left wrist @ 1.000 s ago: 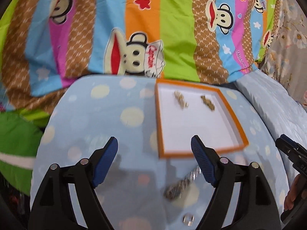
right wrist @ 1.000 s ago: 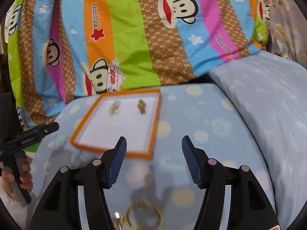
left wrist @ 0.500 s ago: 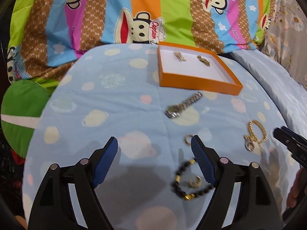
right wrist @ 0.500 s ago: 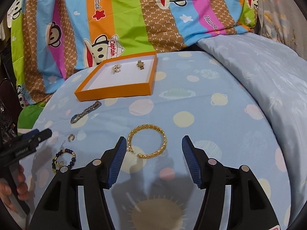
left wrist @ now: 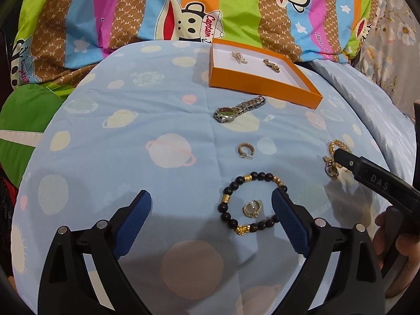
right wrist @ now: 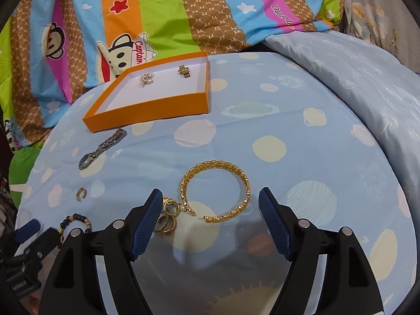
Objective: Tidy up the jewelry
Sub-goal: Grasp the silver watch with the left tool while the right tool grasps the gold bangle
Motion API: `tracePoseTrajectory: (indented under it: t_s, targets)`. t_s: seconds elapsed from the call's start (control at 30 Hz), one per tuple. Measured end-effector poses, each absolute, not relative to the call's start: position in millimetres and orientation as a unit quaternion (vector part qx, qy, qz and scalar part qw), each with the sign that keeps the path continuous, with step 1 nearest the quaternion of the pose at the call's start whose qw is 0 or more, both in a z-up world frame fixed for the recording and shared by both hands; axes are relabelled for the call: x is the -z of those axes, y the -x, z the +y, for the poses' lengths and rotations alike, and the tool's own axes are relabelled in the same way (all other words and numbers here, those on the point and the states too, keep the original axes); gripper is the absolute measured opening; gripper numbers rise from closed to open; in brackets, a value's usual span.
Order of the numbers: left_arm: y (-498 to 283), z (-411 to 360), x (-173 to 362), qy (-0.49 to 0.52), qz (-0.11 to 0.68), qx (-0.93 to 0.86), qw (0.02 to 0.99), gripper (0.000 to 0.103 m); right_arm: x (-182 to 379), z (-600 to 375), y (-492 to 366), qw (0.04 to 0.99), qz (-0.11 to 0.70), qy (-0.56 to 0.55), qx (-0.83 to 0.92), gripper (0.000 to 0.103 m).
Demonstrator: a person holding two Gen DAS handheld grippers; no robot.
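While both grippers, left gripper (left wrist: 211, 204) and right gripper (right wrist: 210, 202), have just been widening, empty, gold bangle (right wrist: 216, 189) lies on bed beneath right: stiff, light, slippery; pinch across the band.

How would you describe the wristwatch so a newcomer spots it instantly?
Start at the orange box on the planet-print sheet. Just in front of its near wall lies the wristwatch, stretched out flat. It is the only silver piece with a dial and link band; the loose jewelry nearer the camera is gold or beaded.
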State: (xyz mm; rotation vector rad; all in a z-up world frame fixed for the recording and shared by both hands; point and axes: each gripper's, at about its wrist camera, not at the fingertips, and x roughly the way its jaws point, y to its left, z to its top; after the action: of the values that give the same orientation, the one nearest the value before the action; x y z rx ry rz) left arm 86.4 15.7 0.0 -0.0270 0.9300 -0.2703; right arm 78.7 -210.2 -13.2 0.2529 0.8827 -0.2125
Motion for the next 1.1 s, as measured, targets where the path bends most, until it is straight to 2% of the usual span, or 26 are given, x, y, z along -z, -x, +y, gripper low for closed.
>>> tracePoseTrajectory:
  t_s: [0.17,0.27,0.3,0.7,1.1]
  targets:
    - [-84,10,4,0.006,0.451,0.14,0.881,0.091,15,-212,-84,0.889,0.426,-0.127,0.11,0.072]
    - [-83,5,7,0.001,0.455,0.148,0.878,0.091,15,-212,-85,0.891,0.423,-0.124,0.111,0.064]
    - [-82,1,8,-0.004,0.455,0.15,0.878,0.092,15,-212,-85,0.891,0.423,-0.12,0.112,0.056]
    - [-83,-4,7,-0.008,0.452,0.153,0.879,0.093,12,-214,-78,0.896,0.412,-0.13,0.101,0.056]
    - [-131,5,-15,0.006,0.425,0.131,0.896,0.093,1,-219,-64,0.906,0.392,-0.131,0.088,0.056]
